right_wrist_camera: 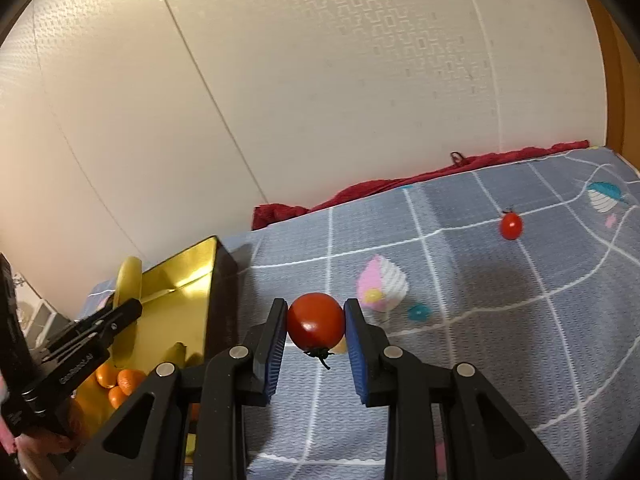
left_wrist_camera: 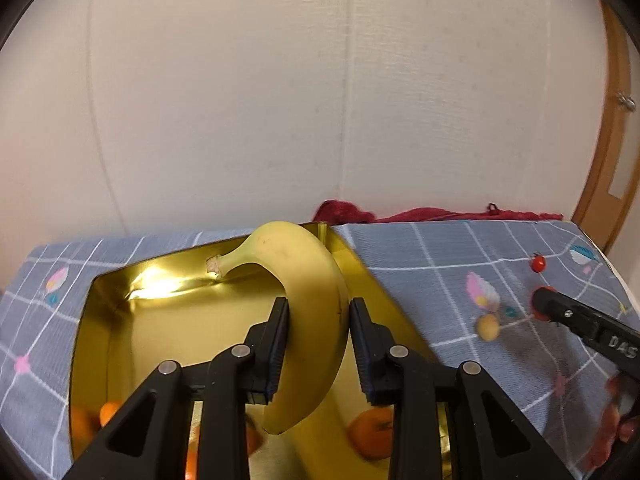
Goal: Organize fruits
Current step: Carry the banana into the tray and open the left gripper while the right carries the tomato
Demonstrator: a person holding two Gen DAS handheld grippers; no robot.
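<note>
Left wrist: the left gripper (left_wrist_camera: 319,346) has its jaws clamped on the banana (left_wrist_camera: 310,320), long axis running away from the camera, over the gold box (left_wrist_camera: 96,344) (oranges (left_wrist_camera: 370,432) inside). Right wrist: the right gripper (right_wrist_camera: 316,346) pinches a tomato (right_wrist_camera: 316,321), seemingly lifted off the cloth (right_wrist_camera: 480,340), box to its left.

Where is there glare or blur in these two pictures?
Left wrist view: strong glare on the back wall of the gold box, and the small pale fruit on the cloth is smeared by motion blur, while the banana stays sharp. Right wrist view: only a small highlight on the held tomato; the cloth print looks slightly soft; straight wall seams bend near the edges.
</note>
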